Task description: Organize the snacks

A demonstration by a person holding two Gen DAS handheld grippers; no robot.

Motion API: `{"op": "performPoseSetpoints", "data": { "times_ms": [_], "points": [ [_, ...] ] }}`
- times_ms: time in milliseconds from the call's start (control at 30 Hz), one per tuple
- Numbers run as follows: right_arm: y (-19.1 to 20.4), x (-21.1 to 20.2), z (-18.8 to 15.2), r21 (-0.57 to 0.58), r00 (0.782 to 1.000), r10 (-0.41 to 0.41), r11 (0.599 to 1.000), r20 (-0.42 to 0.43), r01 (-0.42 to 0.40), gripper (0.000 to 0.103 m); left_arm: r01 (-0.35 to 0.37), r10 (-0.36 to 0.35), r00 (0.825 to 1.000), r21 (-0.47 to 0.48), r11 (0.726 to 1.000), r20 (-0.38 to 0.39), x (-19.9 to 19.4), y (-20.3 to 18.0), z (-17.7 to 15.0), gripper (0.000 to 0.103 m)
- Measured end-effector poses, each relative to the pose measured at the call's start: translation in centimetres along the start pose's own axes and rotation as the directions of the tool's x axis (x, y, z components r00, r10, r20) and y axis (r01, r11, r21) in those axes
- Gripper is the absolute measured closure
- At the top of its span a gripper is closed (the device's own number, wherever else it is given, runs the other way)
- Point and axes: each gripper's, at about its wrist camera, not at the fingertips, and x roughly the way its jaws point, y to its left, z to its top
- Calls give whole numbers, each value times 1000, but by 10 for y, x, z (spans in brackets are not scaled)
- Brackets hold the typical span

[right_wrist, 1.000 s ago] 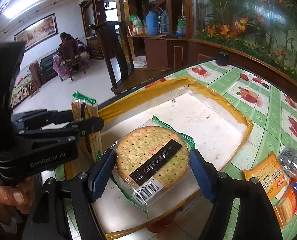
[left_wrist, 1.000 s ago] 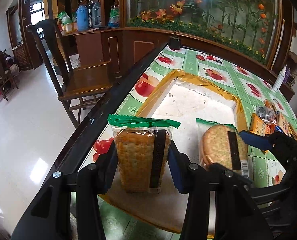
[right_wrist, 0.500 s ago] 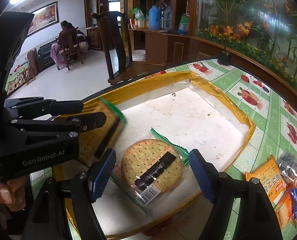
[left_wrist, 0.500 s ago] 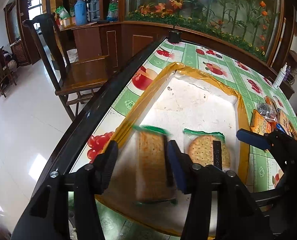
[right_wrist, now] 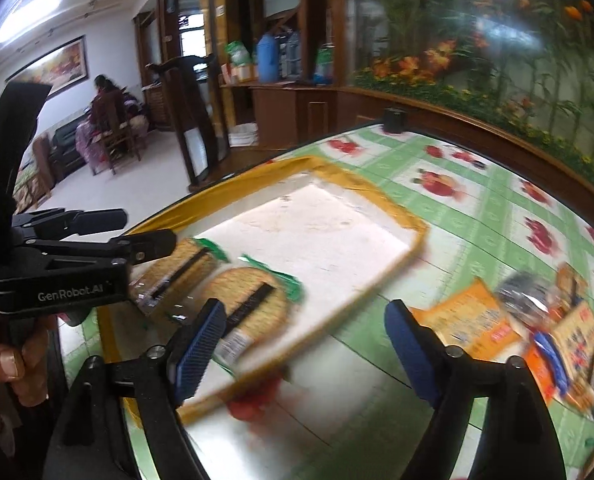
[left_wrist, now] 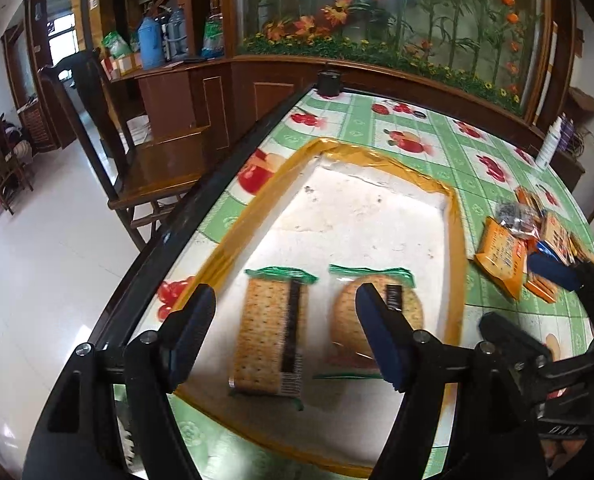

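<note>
With both crackers lying flat side by side on the tray [left_wrist: 455,240], long axes pointing away, both tools' jaws are just spreading apart, empty, and the right tool [right_wrist: 303,344], turning toward the snack pile [right_wrist: 553,320] on the desk [right_wrist: 477,208], is standing nearer to it than the left tool [left_wrist: 285,328].

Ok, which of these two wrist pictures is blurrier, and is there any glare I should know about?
Right wrist view: heavy motion smear over the snack pile and tablecloth; ceiling light blown out. Left wrist view: sharper, square cracker pack only slightly soft; bright glare patch on the floor. Both bend straight edges, fisheye style.
</note>
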Motion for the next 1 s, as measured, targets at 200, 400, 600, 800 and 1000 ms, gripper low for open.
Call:
{"op": "performPoseSetpoints", "data": {
  "times_ms": [200, 400, 600, 800, 1000],
  "points": [
    [-43, -27, -16, 89, 997, -71, 994, 22, 68, 7, 31, -31, 1000, 46, 998, 0, -4, -30, -1, 30],
    [-95, -53, -39, 197, 987, -157, 969, 20, 150, 6, 106, -104, 994, 125, 986, -22, -2, -81, -2, 30],
    [-154, -68, -55, 325, 976, -220, 922, -1, 208, 6, 178, -172, 984, 204, 963, -50, 2, -139, 0, 29],
    [-193, -66, -54, 403, 963, -270, 879, -20, 255, 6, 207, -193, 978, 270, 941, -77, 20, -183, 6, 25],
    [-212, -36, -40, 443, 944, -316, 836, -93, 323, 6, 200, -171, 978, 327, 924, -117, 48, -212, 19, 25]
  ]
}}
